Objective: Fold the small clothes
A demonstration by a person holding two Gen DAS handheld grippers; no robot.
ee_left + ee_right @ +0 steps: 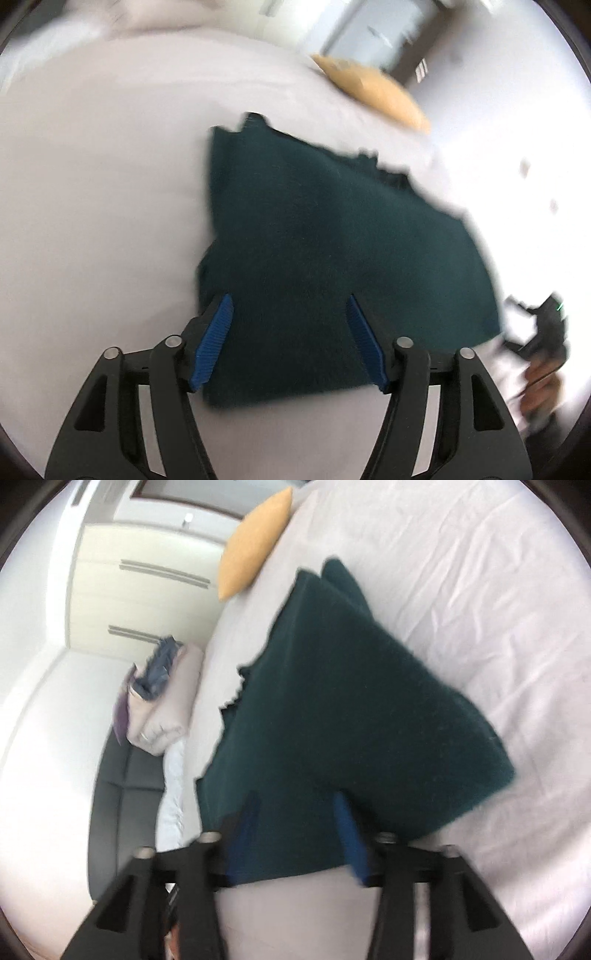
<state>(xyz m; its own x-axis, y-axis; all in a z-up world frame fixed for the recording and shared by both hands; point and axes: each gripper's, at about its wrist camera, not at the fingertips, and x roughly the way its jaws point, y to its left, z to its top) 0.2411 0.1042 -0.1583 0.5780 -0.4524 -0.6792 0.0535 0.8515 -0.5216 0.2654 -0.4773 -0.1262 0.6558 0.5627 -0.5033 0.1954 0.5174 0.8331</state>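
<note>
A dark green garment [332, 240] lies folded flat on the white bed sheet [92, 184]. My left gripper [289, 299] hovers over its near edge. The blue pads [216, 339] stand well apart and press on nothing, so it is open. In the right wrist view the same garment [351, 701] has one folded layer lying over another. My right gripper [295, 799] is blurred above the near hem, and its jaws are apart and not pinching the cloth. The right gripper [543, 332] and the hand holding it also show at the right edge of the left wrist view.
An orange pillow [255, 542] lies at the bed's far edge, beyond the garment. Beside the bed, a beige pile of folded bedding [162, 709] with blue cloth on top rests on a dark bench [122, 794]. A white wardrobe [140, 572] stands behind.
</note>
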